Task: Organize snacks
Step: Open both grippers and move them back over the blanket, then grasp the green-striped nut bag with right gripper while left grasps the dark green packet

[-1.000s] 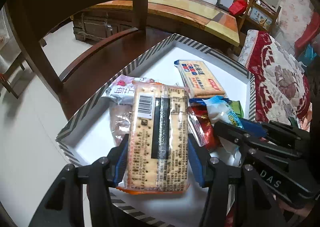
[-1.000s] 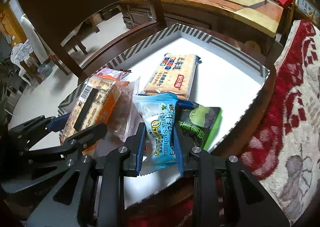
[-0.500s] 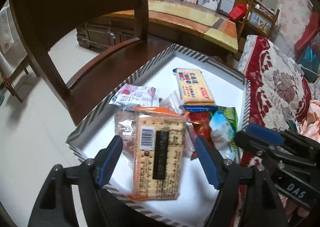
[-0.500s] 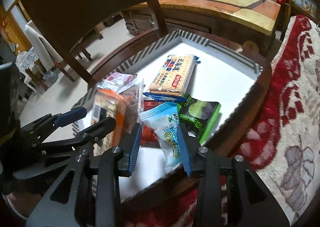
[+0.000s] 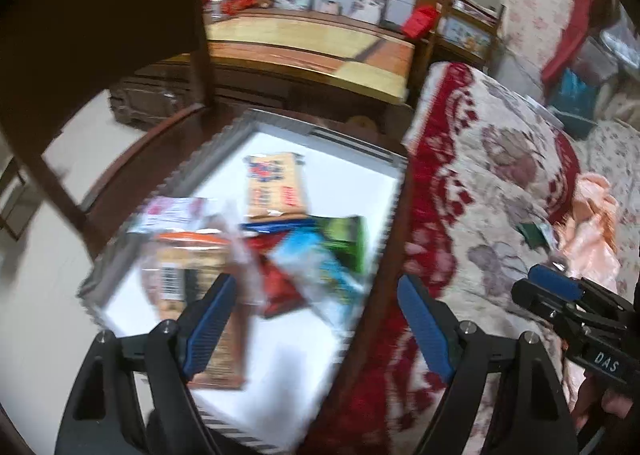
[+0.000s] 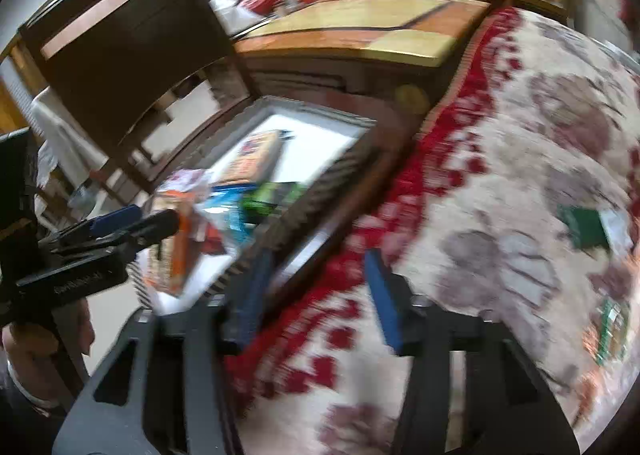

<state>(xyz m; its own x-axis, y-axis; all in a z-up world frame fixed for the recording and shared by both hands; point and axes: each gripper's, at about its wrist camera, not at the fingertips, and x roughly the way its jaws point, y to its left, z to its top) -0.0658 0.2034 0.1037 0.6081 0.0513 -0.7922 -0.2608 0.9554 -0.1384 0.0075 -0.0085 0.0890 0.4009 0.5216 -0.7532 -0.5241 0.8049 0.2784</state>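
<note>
The white box with a striped rim (image 5: 352, 145) holds several snack packs. Among them are a barcode cracker pack (image 5: 188, 287), a second cracker pack (image 5: 274, 183), a blue sachima pack (image 5: 316, 267) and a green pack (image 5: 346, 239). My left gripper (image 5: 316, 281) hovers above the box's near right part, jaws opening, pressing on nothing. My right gripper (image 6: 318, 259) is over the box's right edge and the blanket, jaws opening, with nothing between them. Both views are motion-blurred.
The box rests on a dark wooden chair (image 5: 100, 35). A red floral blanket (image 6: 500, 175) covers the right side, with a green pack (image 6: 584, 227) lying on it. A long wooden cabinet (image 5: 304, 51) stands behind. A person's hand (image 6: 24, 343) holds the left gripper.
The left gripper released the barcode cracker pack and the right one the blue sachima pack; both packs now lie in the box. Both grippers opened, rose and swung right toward the blanket.
</note>
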